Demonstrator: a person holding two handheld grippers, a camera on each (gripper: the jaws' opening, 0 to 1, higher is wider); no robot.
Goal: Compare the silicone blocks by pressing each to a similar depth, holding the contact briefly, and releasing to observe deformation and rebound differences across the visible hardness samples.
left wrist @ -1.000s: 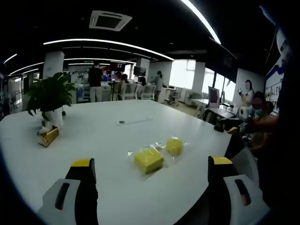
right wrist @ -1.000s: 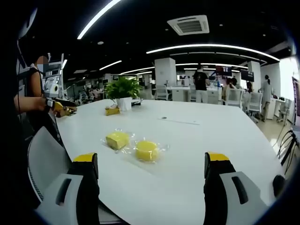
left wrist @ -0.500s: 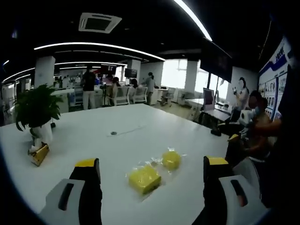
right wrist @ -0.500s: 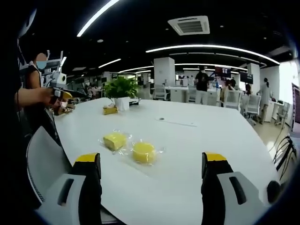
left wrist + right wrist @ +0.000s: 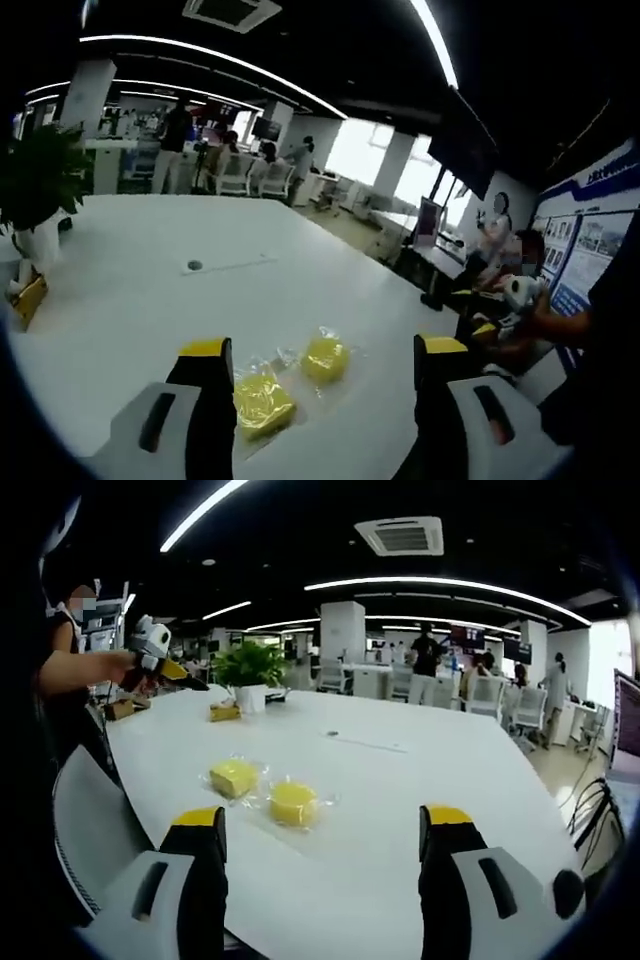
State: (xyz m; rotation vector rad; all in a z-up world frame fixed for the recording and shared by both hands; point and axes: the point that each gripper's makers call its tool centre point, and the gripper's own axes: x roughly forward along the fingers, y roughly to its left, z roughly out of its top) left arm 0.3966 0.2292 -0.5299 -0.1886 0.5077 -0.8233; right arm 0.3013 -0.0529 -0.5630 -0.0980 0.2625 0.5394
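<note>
Found the two silicone samples lying on the white counter (image 5: 120, 290), each inside a crinkled clear wrapper (image 5: 262, 780): a square yellow block (image 5: 262, 400) and, just beside it, a round yellow block (image 5: 325, 358). Saw the left claw (image 5: 322, 347) spread wide and holding nothing, hovering above and close to the pair, with the square block by its left jaw and the round block between the jaws. Saw the right claw (image 5: 321, 816) equally wide and empty, set further back from the same two samples, square block (image 5: 232, 776) and round block (image 5: 293, 802) near the counter edge (image 5: 400, 810). Judged no press begun yet, neither sample touched. For a fair comparison, judged it best to bring one jaw tip down squarely on the middle of a block's top face, not on its edge or on loose wrapper. Judged a slow push to a modest dent right, then a short steady hold and a straight lift, so as to watch the surface recover. Advised the same tip, same speed and same depth on the second block. Expected the slick wrapper to let a block skid on the smooth counter under an off-centre push. Could not tell from colour or shape alone which sample was the harder.
</note>
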